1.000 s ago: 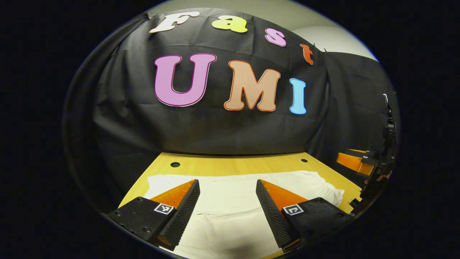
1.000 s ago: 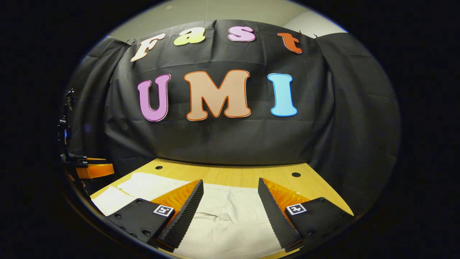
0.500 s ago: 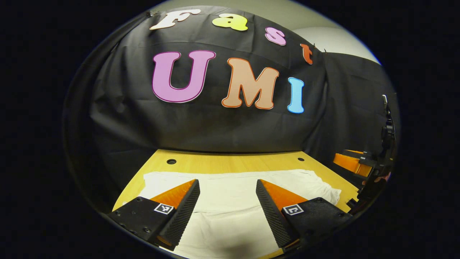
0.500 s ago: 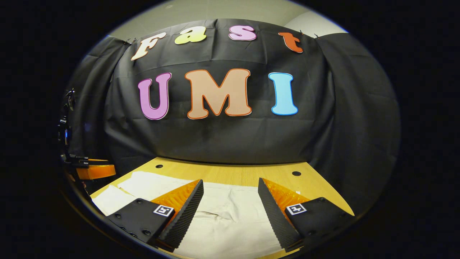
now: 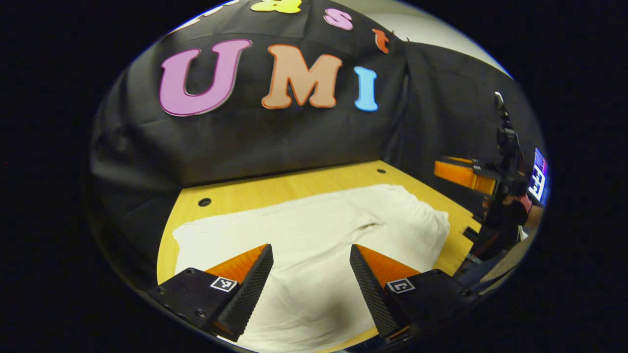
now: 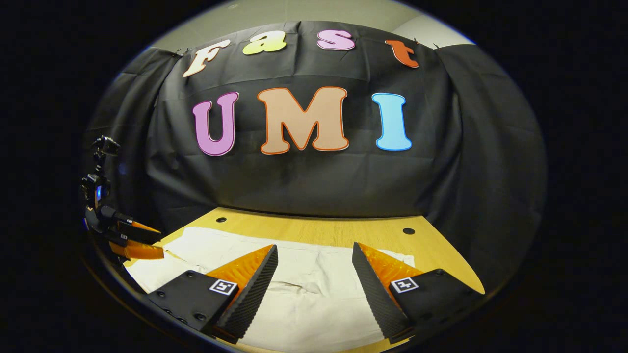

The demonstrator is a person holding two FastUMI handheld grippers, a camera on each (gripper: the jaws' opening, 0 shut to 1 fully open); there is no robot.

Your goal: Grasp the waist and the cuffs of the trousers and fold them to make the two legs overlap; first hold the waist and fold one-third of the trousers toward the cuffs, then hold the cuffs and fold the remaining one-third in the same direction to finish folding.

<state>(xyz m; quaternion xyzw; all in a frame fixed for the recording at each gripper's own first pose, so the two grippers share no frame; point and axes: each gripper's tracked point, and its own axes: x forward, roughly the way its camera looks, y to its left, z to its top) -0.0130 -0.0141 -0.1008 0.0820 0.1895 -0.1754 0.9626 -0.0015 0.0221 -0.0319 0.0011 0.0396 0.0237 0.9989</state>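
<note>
Cream-white trousers (image 5: 314,230) lie flat along the wooden table (image 5: 274,189). In the left gripper view my left gripper (image 5: 310,255) hovers open above the cloth, nothing between its fingers. Far right in that view the right gripper (image 5: 466,176) is held in a hand, above the table's end. In the right gripper view the trousers (image 6: 314,289) spread under my right gripper (image 6: 314,255), which is open and empty. The left gripper (image 6: 132,242) shows at the far left of that view, above the cloth's left end; I cannot tell waist from cuffs.
The black cloth wall (image 6: 304,181) closes the table's far side and both ends. Small round holes (image 6: 408,231) sit in the tabletop near the back edge. A strip of bare wood (image 6: 333,233) runs between the trousers and the wall.
The left gripper has swung and tilted down, so more of the trousers and table show under it. The right gripper tilted slightly downward. Both stay open.
</note>
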